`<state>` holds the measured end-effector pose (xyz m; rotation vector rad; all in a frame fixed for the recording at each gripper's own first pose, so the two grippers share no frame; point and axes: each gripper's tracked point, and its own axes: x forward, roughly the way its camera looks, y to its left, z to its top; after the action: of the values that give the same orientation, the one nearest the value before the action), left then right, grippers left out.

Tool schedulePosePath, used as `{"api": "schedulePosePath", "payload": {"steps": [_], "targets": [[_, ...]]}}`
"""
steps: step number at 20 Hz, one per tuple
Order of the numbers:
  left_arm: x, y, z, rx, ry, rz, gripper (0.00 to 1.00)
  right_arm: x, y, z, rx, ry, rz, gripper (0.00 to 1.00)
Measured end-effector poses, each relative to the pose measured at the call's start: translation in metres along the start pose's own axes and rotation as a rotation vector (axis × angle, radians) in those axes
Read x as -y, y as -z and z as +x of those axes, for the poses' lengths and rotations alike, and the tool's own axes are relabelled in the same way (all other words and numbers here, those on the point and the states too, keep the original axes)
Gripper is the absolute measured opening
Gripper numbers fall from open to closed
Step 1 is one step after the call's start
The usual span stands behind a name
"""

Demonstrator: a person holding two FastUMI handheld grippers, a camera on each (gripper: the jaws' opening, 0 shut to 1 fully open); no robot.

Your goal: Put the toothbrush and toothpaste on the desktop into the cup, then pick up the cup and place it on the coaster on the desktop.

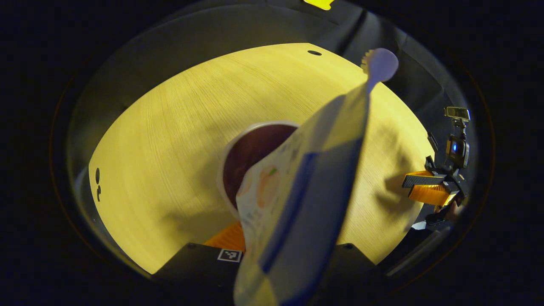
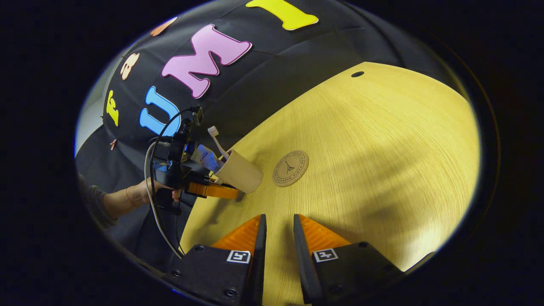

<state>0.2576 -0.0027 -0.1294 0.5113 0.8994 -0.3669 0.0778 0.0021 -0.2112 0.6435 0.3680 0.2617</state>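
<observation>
The wooden desktop (image 2: 382, 140) carries the round coaster (image 2: 290, 168), near the beige cup (image 2: 240, 173). The cup holds the toothpaste tube (image 1: 297, 191) and toothbrush (image 1: 379, 63). The left gripper (image 2: 214, 190) clamps the cup; top-heavy contents could tip it if it tilts in the lift. The right gripper (image 2: 278, 238) hovers empty, its fingers narrowly parted
</observation>
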Motion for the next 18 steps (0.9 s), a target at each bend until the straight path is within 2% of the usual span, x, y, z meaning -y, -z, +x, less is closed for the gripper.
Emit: {"api": "schedulePosePath", "payload": {"steps": [6, 7, 8, 13, 18], "targets": [[-0.004, 0.002, -0.007, 0.023, -0.058, -0.023, 0.35, 0.002, -0.004, -0.008, -0.009, -0.006, 0.002, 0.39], [-0.002, 0.000, -0.010, 0.035, -0.057, -0.029, 0.35, 0.003, -0.004, -0.010, -0.009, -0.008, 0.002, 0.39], [0.002, -0.003, -0.015, 0.046, -0.055, -0.036, 0.26, 0.002, -0.005, -0.012, -0.010, -0.011, 0.002, 0.39], [0.031, -0.022, -0.033, 0.086, -0.029, -0.035, 0.26, 0.003, -0.008, -0.026, -0.022, -0.019, -0.004, 0.38], [0.064, -0.041, -0.028, 0.090, -0.014, 0.010, 0.26, 0.012, -0.016, -0.043, -0.023, -0.016, -0.017, 0.39]]}}
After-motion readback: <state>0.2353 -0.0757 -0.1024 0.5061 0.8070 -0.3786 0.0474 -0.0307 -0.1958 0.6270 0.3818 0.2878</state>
